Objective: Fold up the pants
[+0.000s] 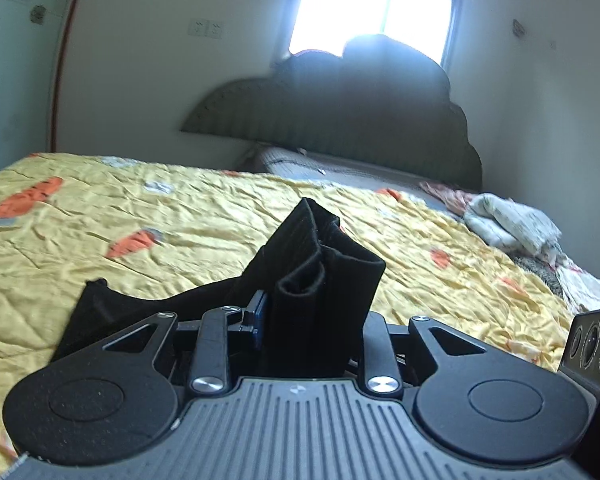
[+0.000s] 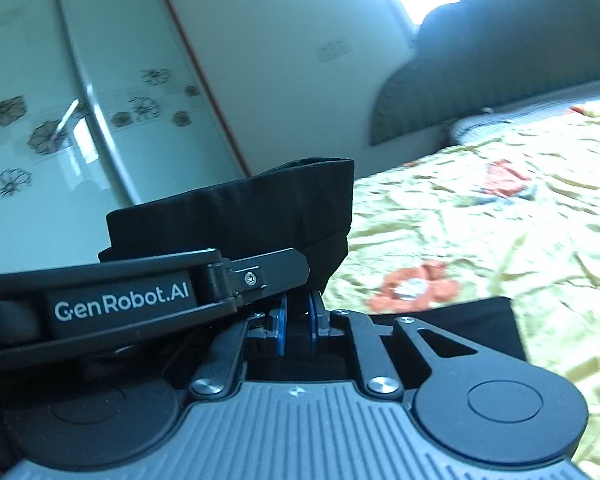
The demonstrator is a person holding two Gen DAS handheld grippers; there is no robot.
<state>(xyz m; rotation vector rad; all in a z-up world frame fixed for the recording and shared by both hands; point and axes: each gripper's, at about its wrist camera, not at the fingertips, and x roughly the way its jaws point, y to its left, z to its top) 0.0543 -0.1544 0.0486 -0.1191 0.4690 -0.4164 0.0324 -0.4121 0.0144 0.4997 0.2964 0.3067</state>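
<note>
The black pants stick up as a thick folded bundle between the fingers of my left gripper. The gripper is shut on them, and only its left blue pad shows. More black fabric trails down to the left onto the bed. In the right wrist view a folded black band of the pants rises ahead. My right gripper is shut on a thin layer of it between blue pads. The left gripper's housing crosses close on the left. Another piece of the pants lies low on the right.
A yellow quilt with orange prints covers the bed. At the right edge lies a crumpled white cloth. Behind stand a dark green headboard and a bright window. Glass wardrobe doors stand at the left.
</note>
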